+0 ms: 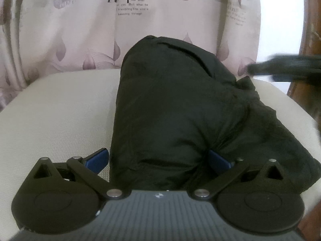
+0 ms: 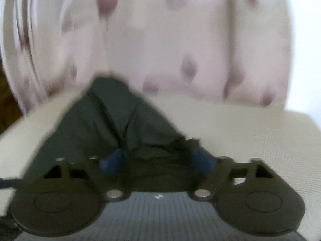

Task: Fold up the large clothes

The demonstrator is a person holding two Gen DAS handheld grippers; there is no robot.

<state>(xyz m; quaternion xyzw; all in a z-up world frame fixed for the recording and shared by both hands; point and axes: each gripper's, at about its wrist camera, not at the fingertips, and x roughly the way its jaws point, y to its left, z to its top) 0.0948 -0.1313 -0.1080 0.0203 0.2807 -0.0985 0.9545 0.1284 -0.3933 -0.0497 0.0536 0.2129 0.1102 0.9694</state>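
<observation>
A bulky black garment (image 1: 172,104) lies bunched on a cream cushioned seat (image 1: 56,108). My left gripper (image 1: 157,159) straddles its near end. The blue pads (image 1: 217,159) press into a thick fold from both sides, and the cloth puckers at the right pad. In the blurred right wrist view, the same black garment (image 2: 112,120) runs away across the seat (image 2: 240,132). My right gripper (image 2: 157,161) stands wide, with a low wrinkled edge of the cloth lying between its blue pads (image 2: 111,160), and it looks loose there.
A pale curtain (image 1: 84,30) printed with purple leaves and words hangs right behind the seat. A blurred dark shape (image 1: 284,66) reaches in from the right edge of the left wrist view. Dark wood (image 1: 311,40) shows at the far right.
</observation>
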